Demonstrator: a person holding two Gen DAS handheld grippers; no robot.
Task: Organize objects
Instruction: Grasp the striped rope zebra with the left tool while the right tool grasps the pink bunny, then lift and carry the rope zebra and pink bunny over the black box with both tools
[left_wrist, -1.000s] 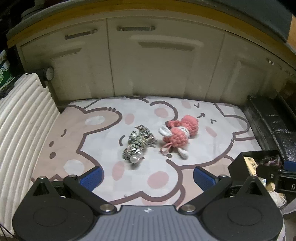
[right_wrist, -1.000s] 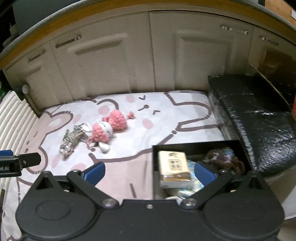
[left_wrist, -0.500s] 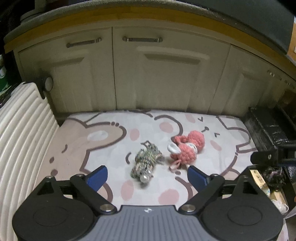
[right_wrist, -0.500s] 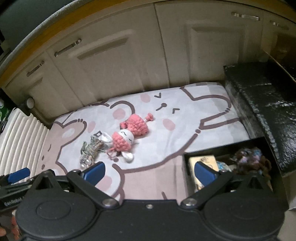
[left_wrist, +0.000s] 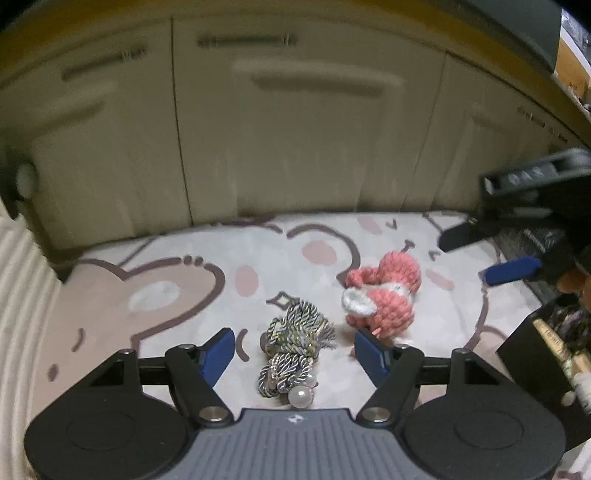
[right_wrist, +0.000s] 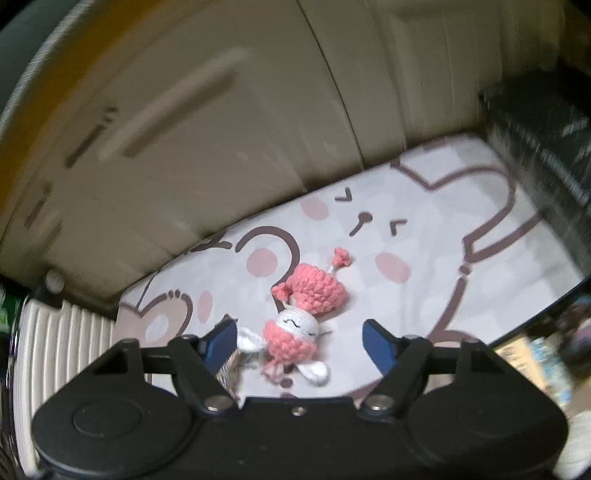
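Observation:
A grey-green twisted cord tassel with pearl beads (left_wrist: 293, 350) lies on the cartoon bear mat (left_wrist: 155, 295), between the open blue-padded fingers of my left gripper (left_wrist: 295, 350). A pink and white crocheted doll (left_wrist: 384, 291) lies just to its right. In the right wrist view the doll (right_wrist: 303, 325) lies between the open fingers of my right gripper (right_wrist: 299, 341), and the tassel (right_wrist: 231, 369) is mostly hidden behind the left finger. My right gripper (left_wrist: 509, 258) also shows at the right of the left wrist view.
A black box (left_wrist: 535, 369) with a tissue pack and other items stands at the right, also in the right wrist view (right_wrist: 535, 354). Cream cabinet doors (left_wrist: 295, 129) close the back. A ribbed white suitcase (right_wrist: 62, 362) lies left. A black cushion (right_wrist: 546, 147) lies right.
Both grippers have moved forward and down toward the mat. The tassel now lies between the left fingers and the doll between the right fingers. Both stay open.

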